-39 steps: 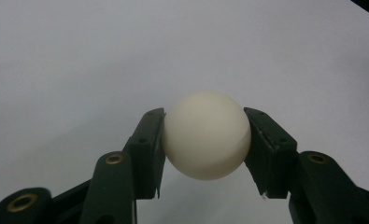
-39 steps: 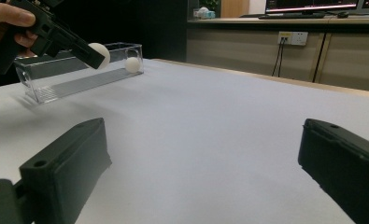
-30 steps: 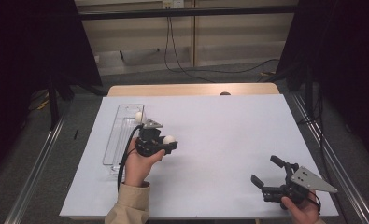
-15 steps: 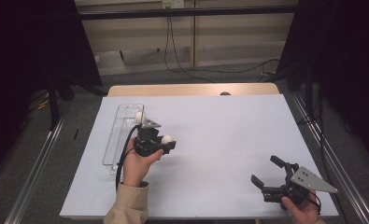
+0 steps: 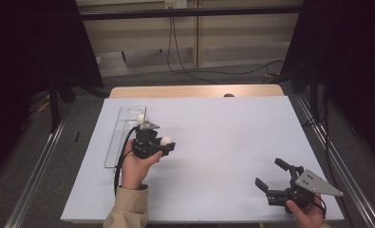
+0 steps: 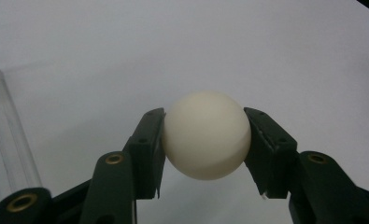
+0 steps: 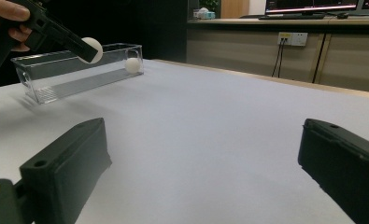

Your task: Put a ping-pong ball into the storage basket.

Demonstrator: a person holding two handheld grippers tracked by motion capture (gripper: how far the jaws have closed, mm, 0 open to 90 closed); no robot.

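— Ball (image 6: 206, 134) first: where is it?

— Clamped in my left gripper (image 5: 165, 143), at about nine o'clock on the table (image 5: 232, 142), just beside the clear tray (image 5: 113, 142). The jaws press on its two opposite sides, right at the widest part, so it sits centred between them.

— How does it handle?

— I judge it light, stiff and smooth, something like a table-tennis ball. Smooth and round means it could squirt out if I grip off-centre, so the widest part is the place to hold, with modest pressure; a thin shell might dent if squeezed hard.

— And your other hand?

— My right gripper (image 5: 269, 176) rests near five o'clock, jaws spread wide, holding nothing.

— How many of each?

— Two balls that I count: the one I hold and a second ball (image 7: 133, 65) lying inside the tray at its far end, toward eleven o'clock. One tray, two grippers. The tray's clear walls glare somewhat, so I may be missing something low inside it.
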